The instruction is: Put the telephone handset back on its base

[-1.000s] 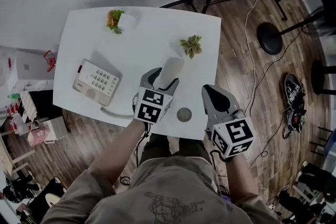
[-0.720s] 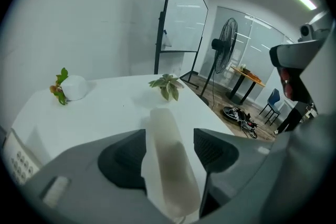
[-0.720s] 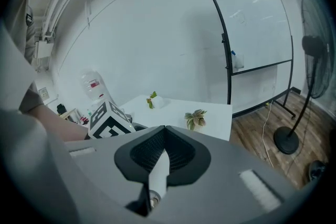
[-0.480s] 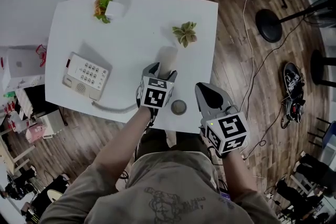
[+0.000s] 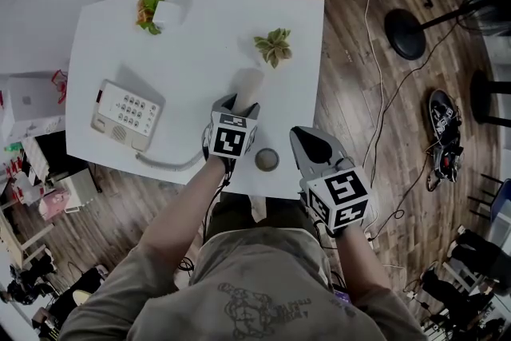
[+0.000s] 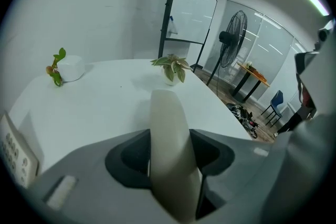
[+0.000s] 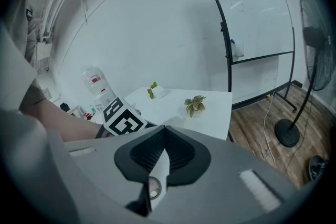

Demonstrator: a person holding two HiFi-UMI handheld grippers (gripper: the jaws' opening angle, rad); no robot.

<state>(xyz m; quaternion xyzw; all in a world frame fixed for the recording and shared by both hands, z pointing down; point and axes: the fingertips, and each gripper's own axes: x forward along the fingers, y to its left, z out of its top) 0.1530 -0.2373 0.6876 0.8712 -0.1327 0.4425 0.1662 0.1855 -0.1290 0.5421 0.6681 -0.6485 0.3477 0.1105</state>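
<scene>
The cream telephone base (image 5: pixel 120 117) with its keypad lies at the left of the white table (image 5: pixel 192 52); its corner shows in the left gripper view (image 6: pixel 13 152). My left gripper (image 5: pixel 238 105) is shut on the cream handset (image 5: pixel 246 88), held over the table's front middle, well right of the base. The handset (image 6: pixel 170 139) fills the space between the jaws of the left gripper (image 6: pixel 170 162). A grey cord (image 5: pixel 168 164) runs from the base toward the handset. My right gripper (image 5: pixel 307 137) hangs at the table's front right edge, shut and empty, as its own view of the right gripper (image 7: pixel 164 136) also shows.
A small round disc (image 5: pixel 267 160) lies near the front edge between the grippers. A potted plant (image 5: pixel 274 46) stands behind the handset; a white bowl with a sprig (image 5: pixel 152 12) sits at the back left. Cables and stand bases (image 5: pixel 407 34) cover the floor on the right.
The head view has shifted, so the table sits further left and up. The left gripper still holds the handset near the same spot, turned a little. The right gripper has barely moved.
</scene>
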